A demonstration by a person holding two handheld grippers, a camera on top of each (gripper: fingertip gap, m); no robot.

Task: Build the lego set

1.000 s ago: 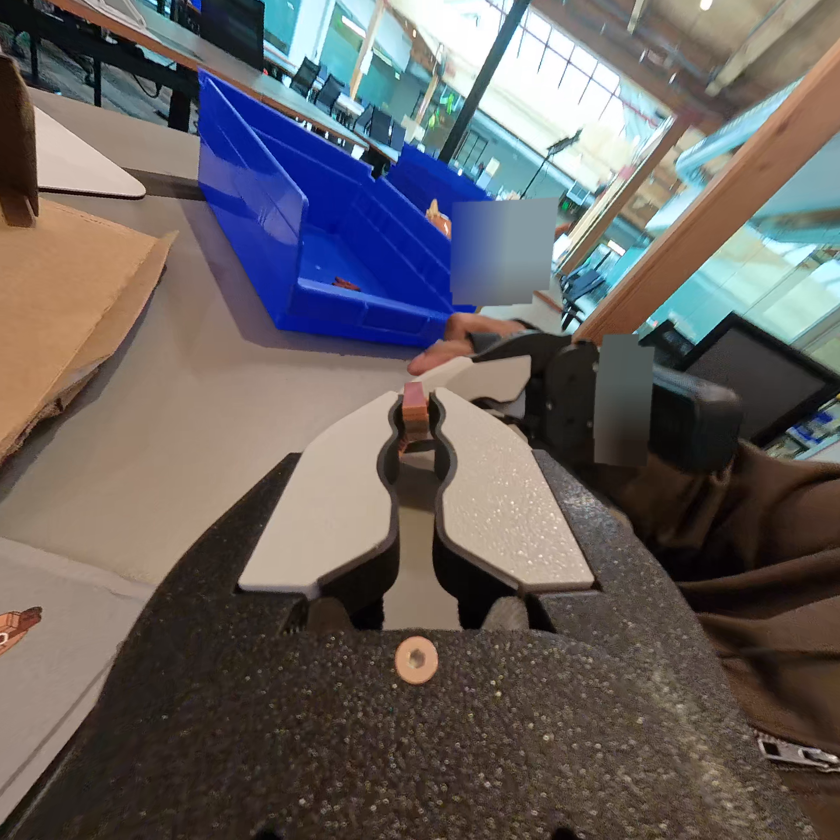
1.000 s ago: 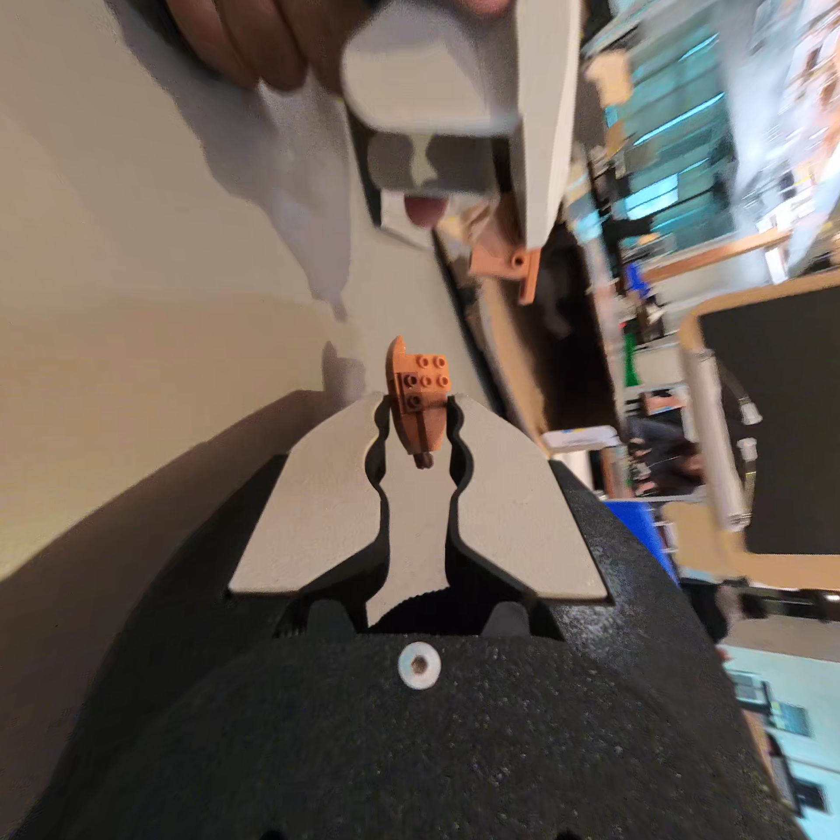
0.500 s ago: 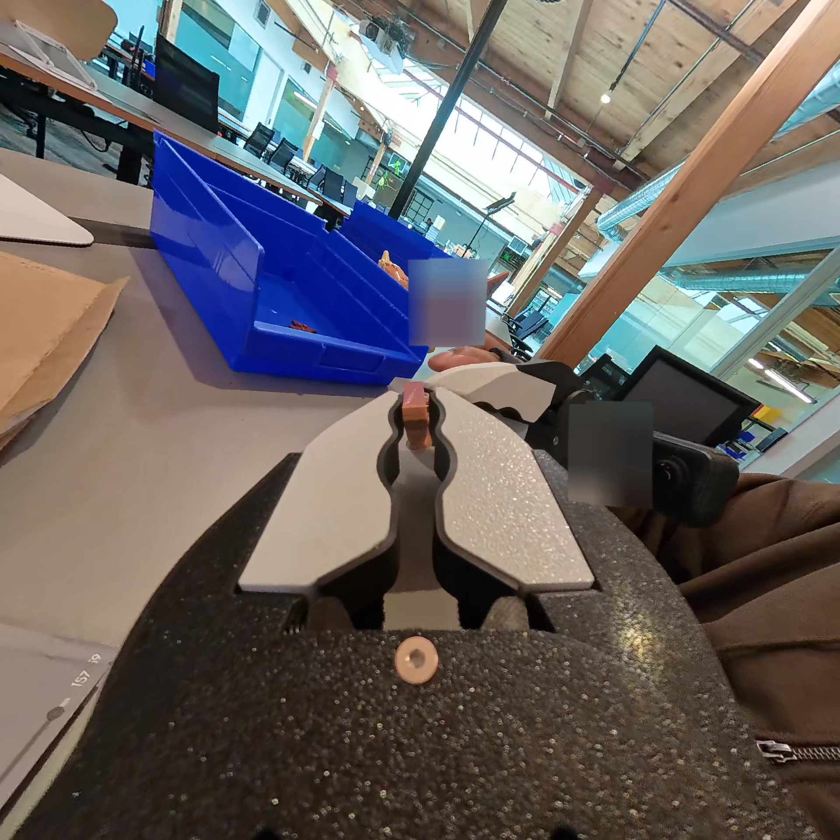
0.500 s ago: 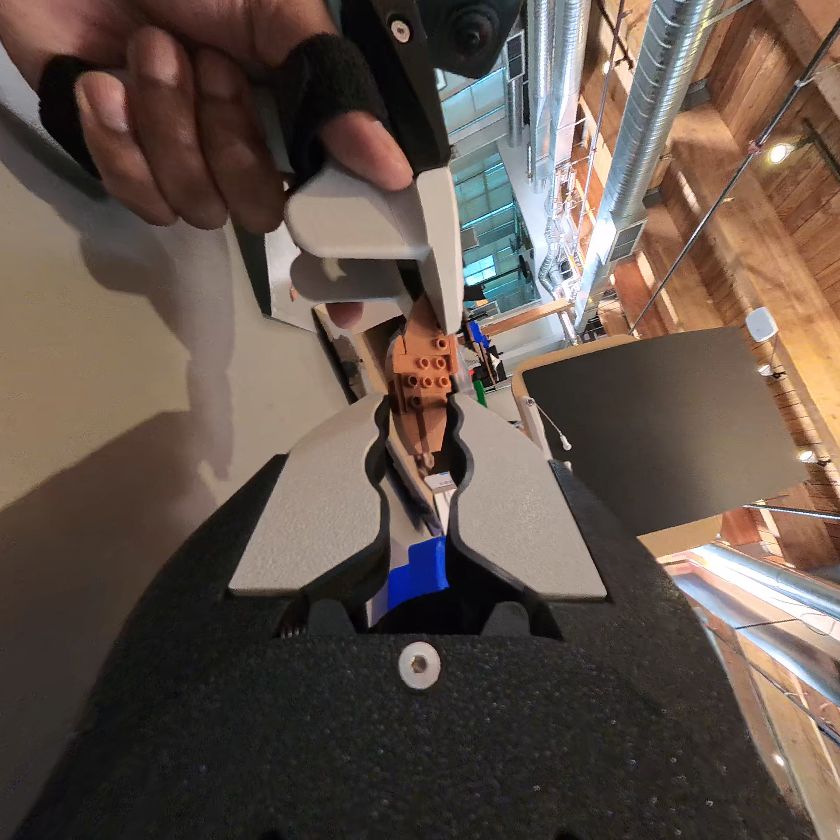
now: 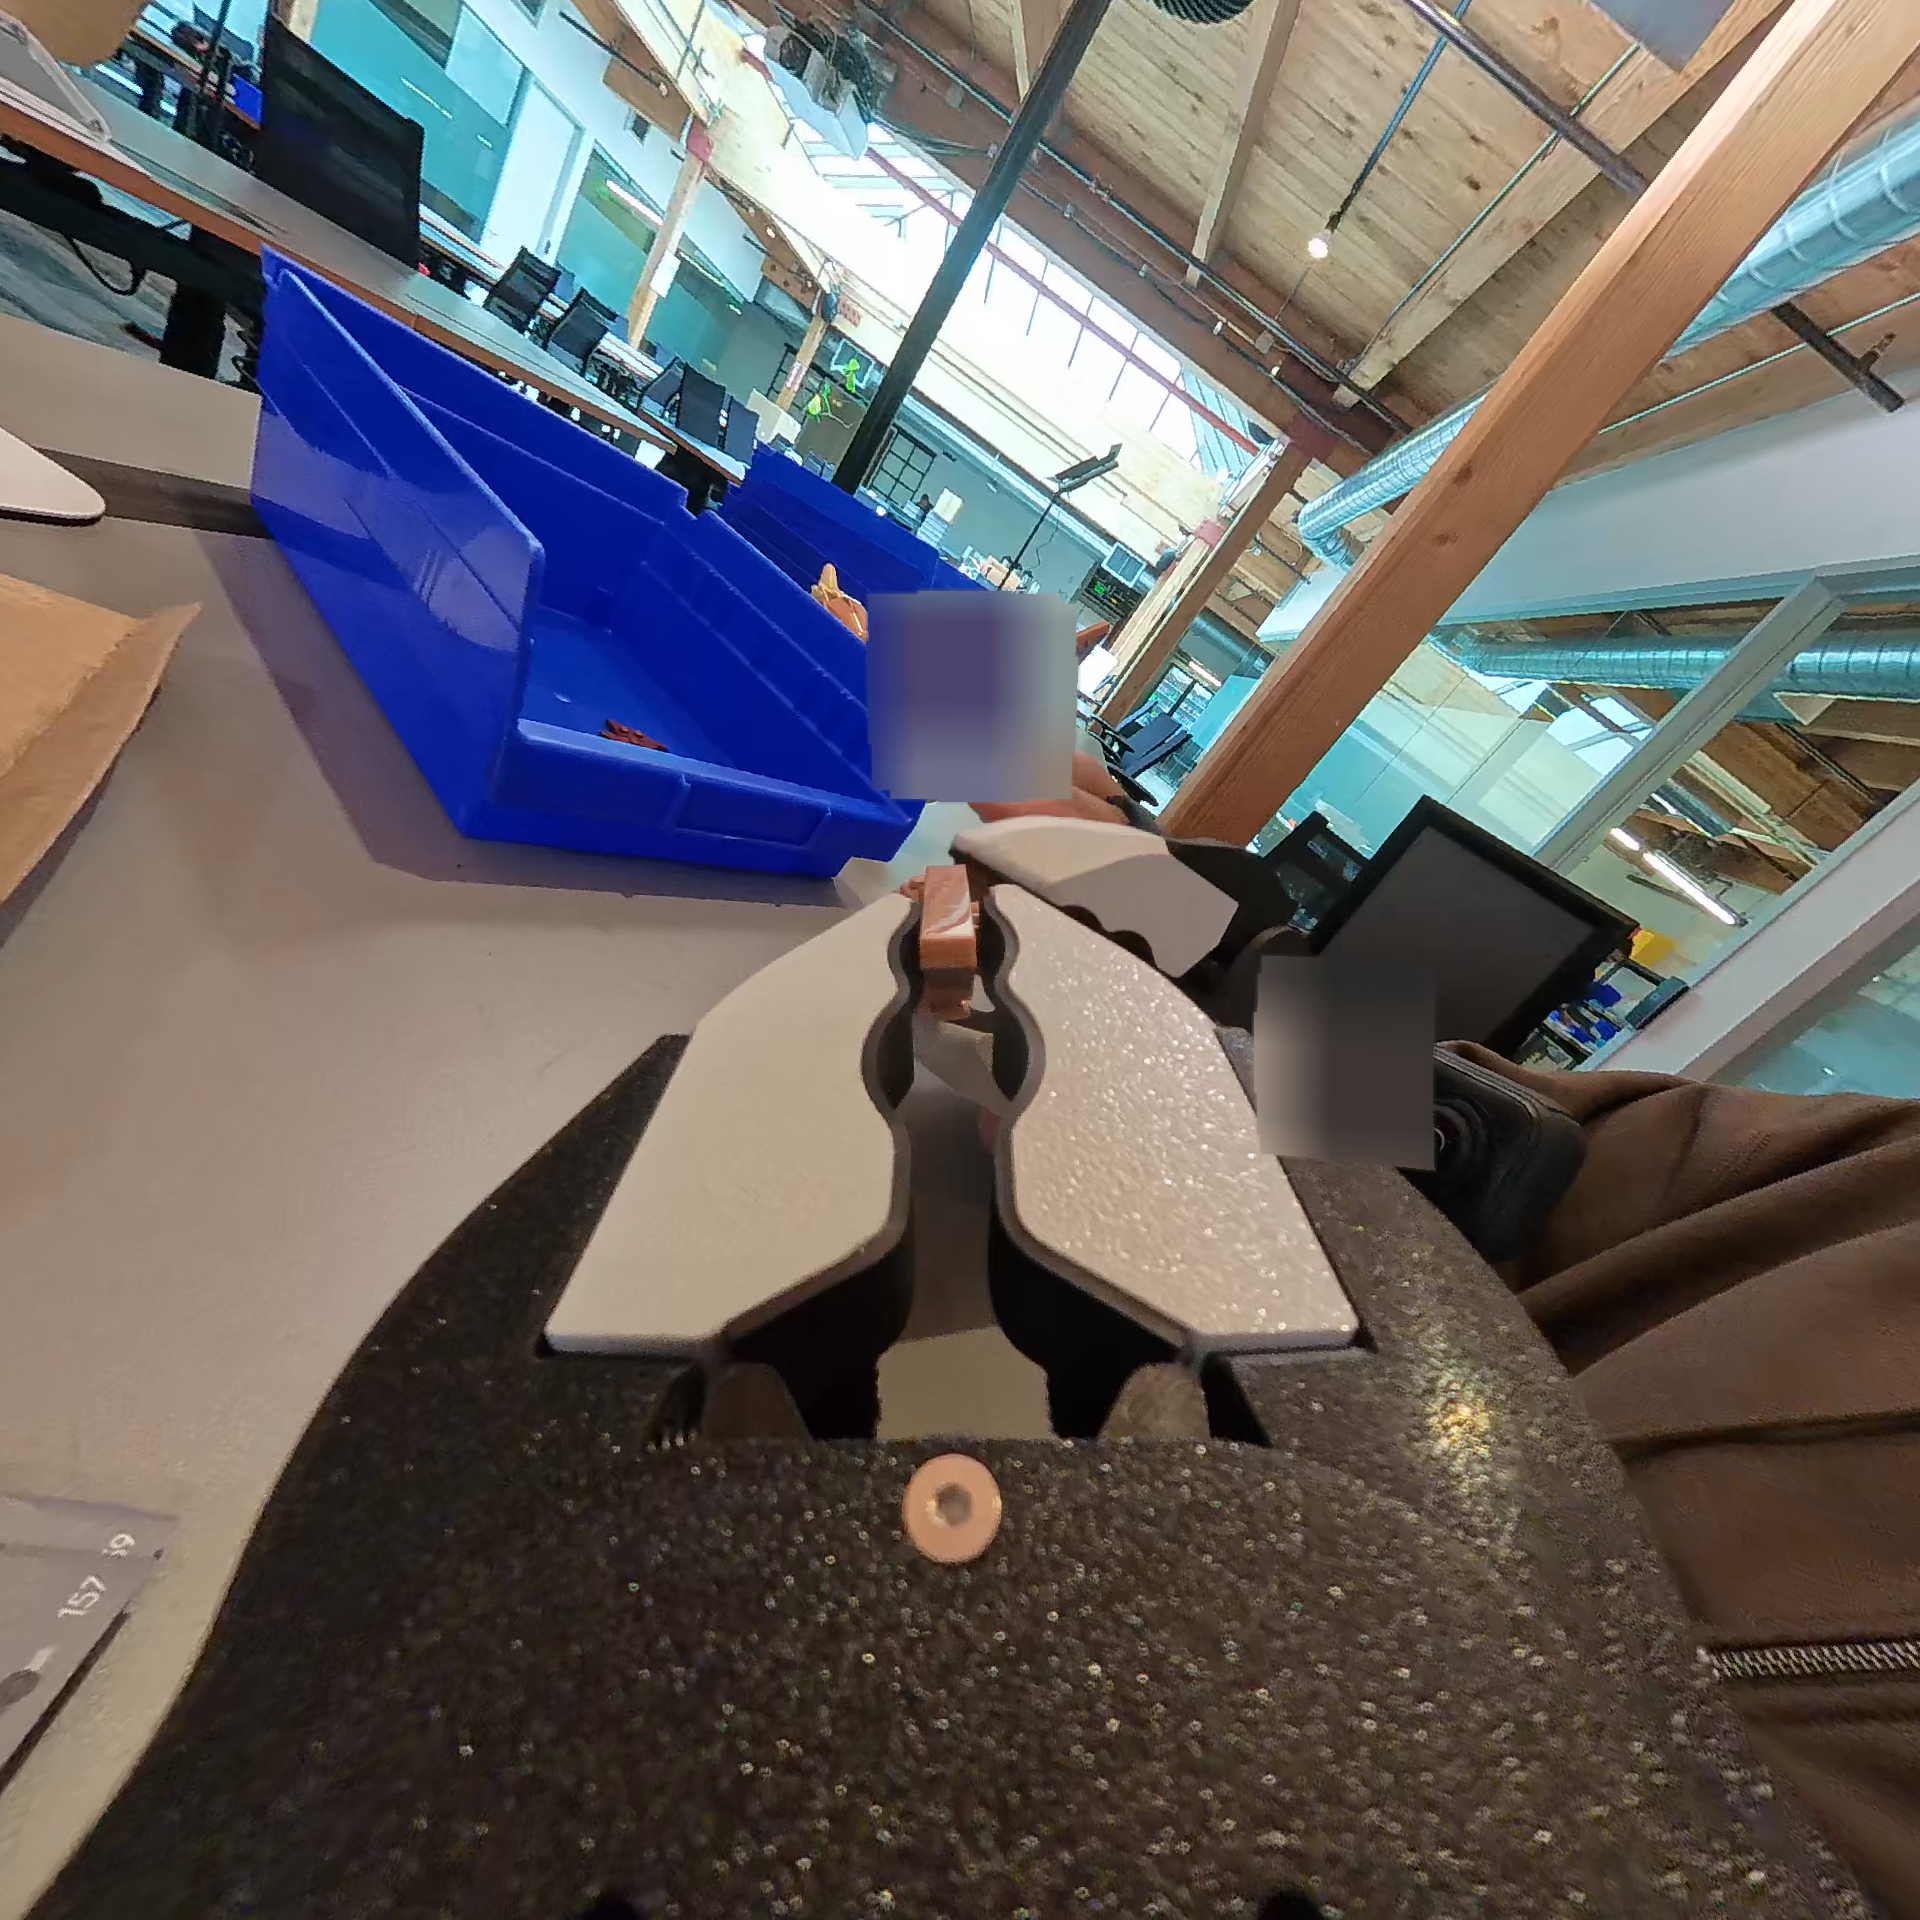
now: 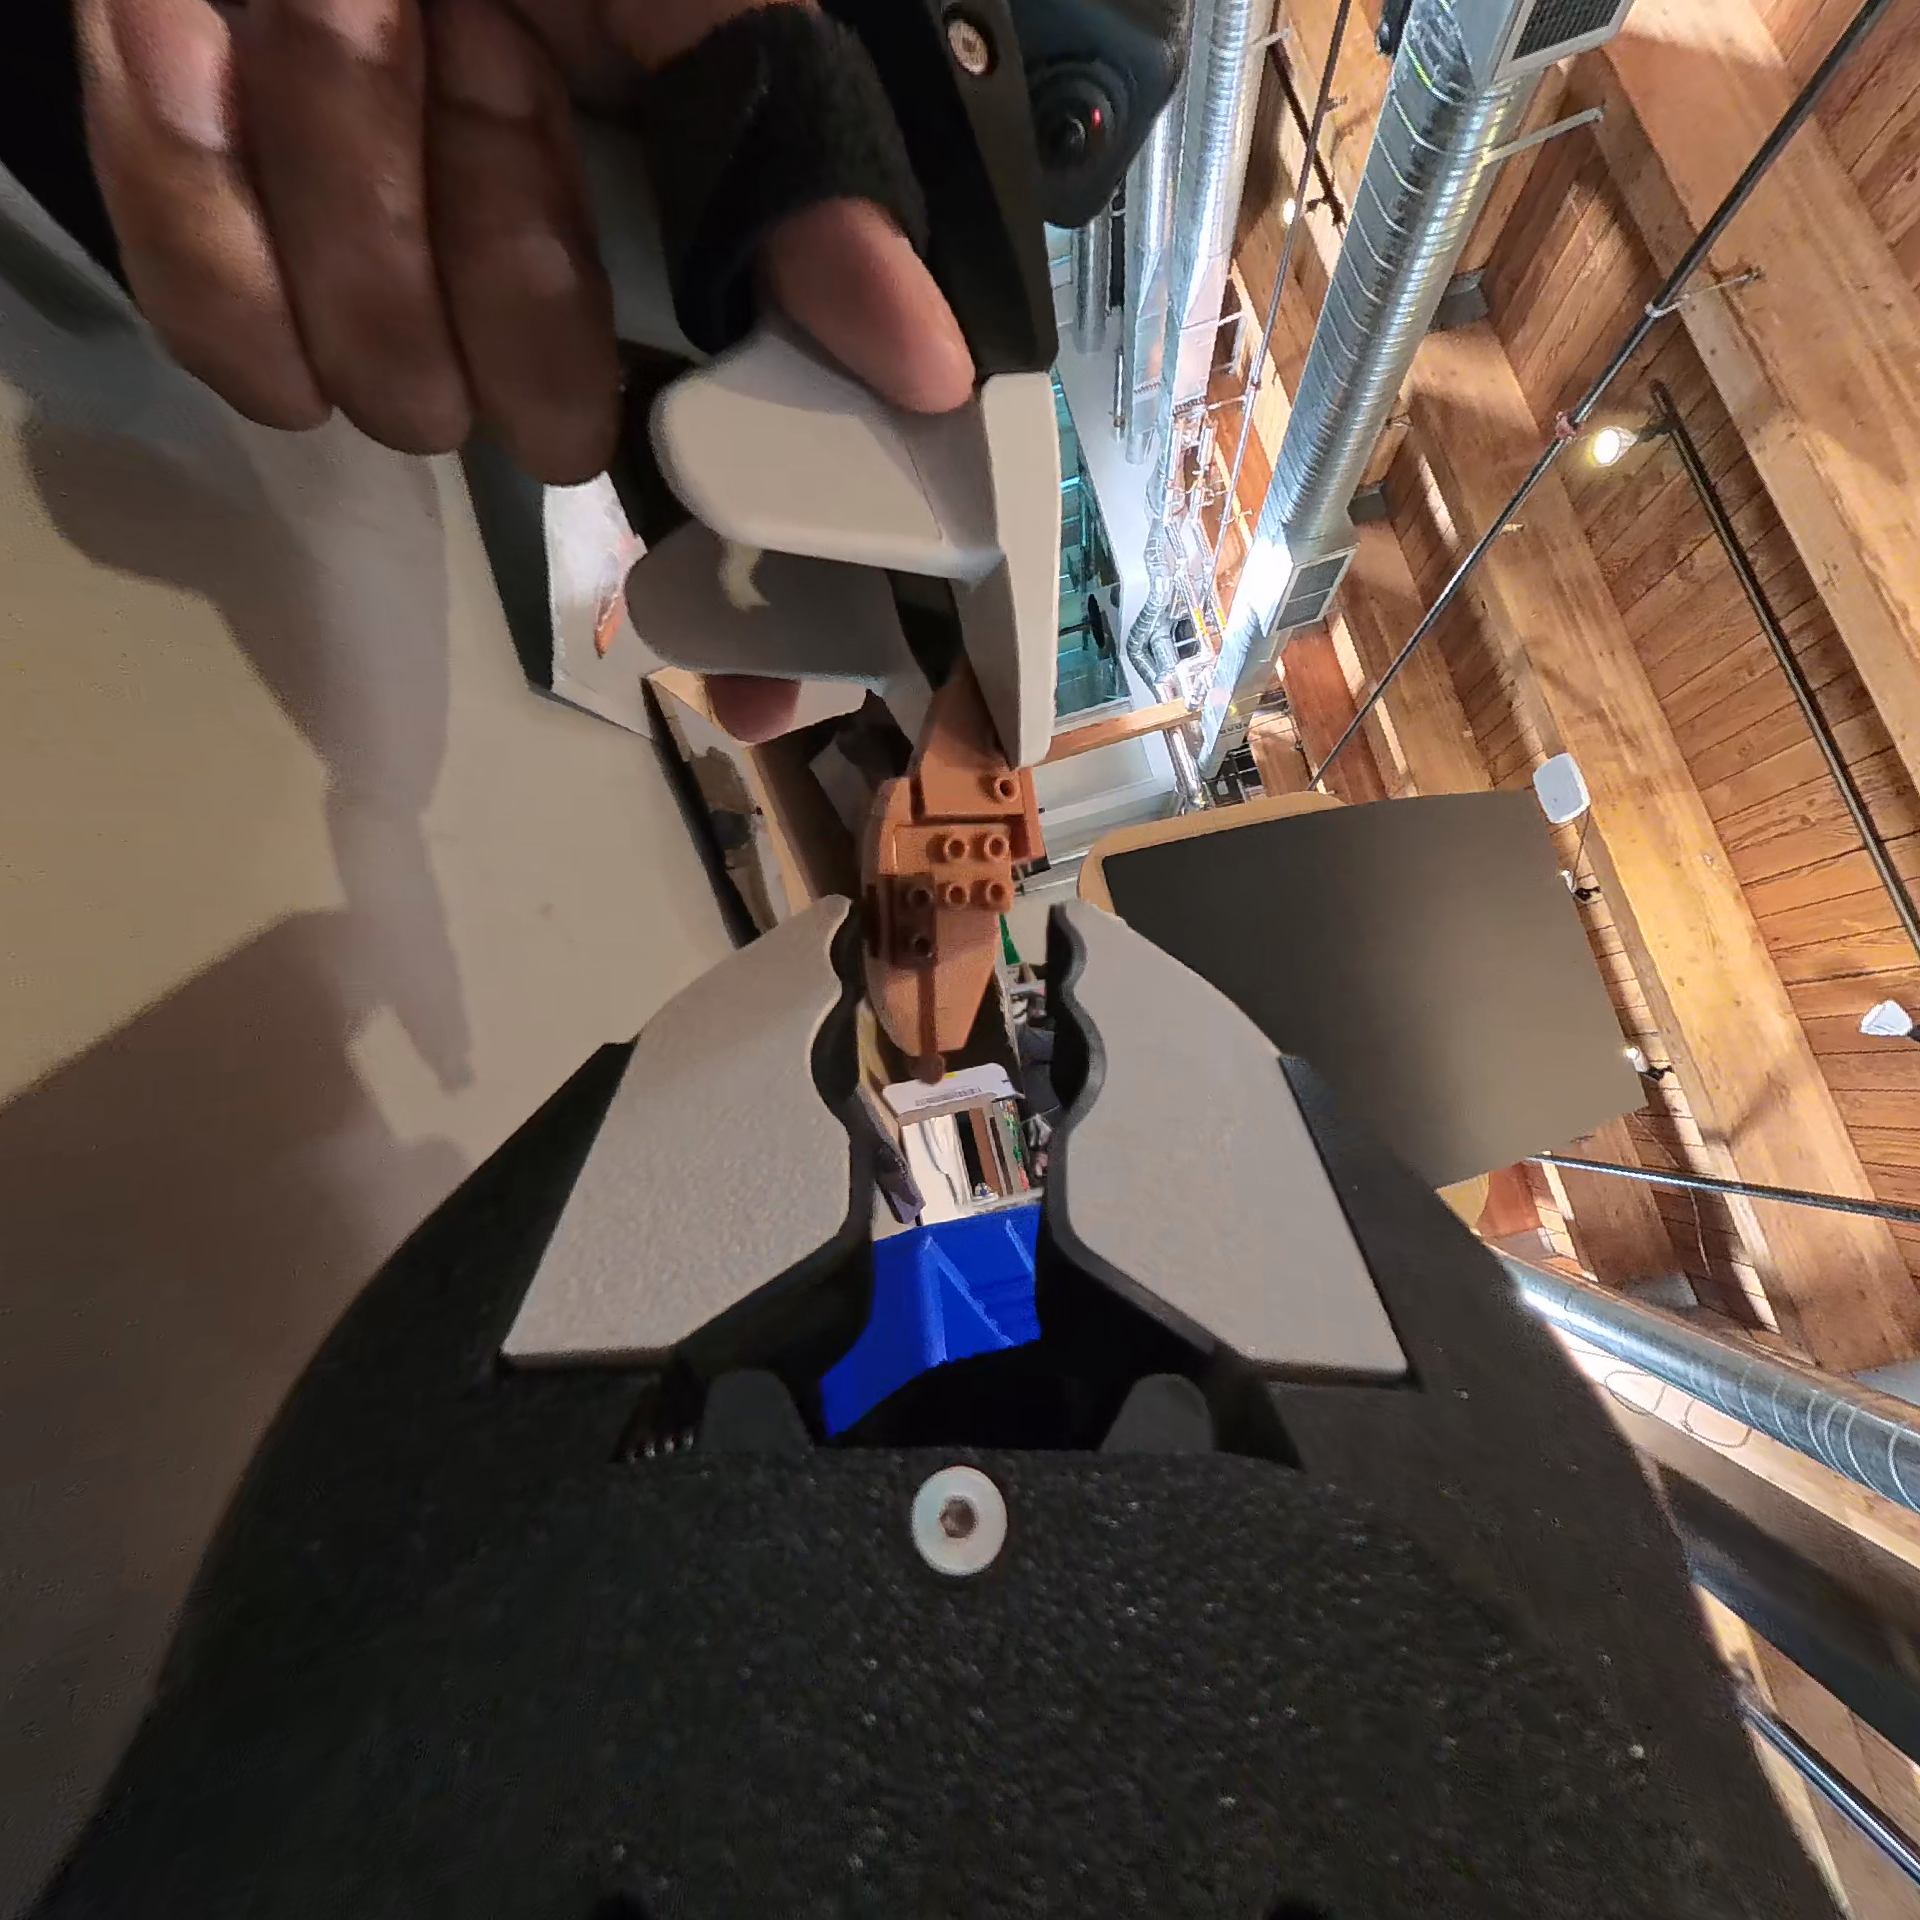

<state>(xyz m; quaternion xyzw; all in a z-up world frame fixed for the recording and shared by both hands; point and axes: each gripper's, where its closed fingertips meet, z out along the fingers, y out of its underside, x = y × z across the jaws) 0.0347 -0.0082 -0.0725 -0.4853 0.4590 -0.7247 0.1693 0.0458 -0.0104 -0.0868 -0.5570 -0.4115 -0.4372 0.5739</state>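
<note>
In the left wrist view my left gripper (image 5: 948, 914) is shut on a small brown brick piece (image 5: 948, 935), held above the grey table (image 5: 312, 987). One finger (image 5: 1091, 873) of my right gripper lies just beyond it. In the right wrist view a brown studded brick assembly (image 6: 945, 894) stands between my right gripper's (image 6: 951, 925) spread fingers, with a clear gap at the right pad (image 6: 1070, 945). My left gripper (image 6: 987, 707) pinches the assembly's far end from above.
Blue bins (image 5: 499, 665) stand on the table's far side, and a small brown piece (image 5: 629, 732) lies in the near one. Cardboard (image 5: 62, 707) lies at the left. A dark monitor (image 5: 1455, 935) stands at the right. A person's hand (image 6: 364, 208) holds the left gripper. Left and right tips are no more than a few centimetres apart.
The two grippers came together and their brick pieces met. My right jaws, shut on the assembly before, have now spread off it. My left gripper stays shut on its piece.
</note>
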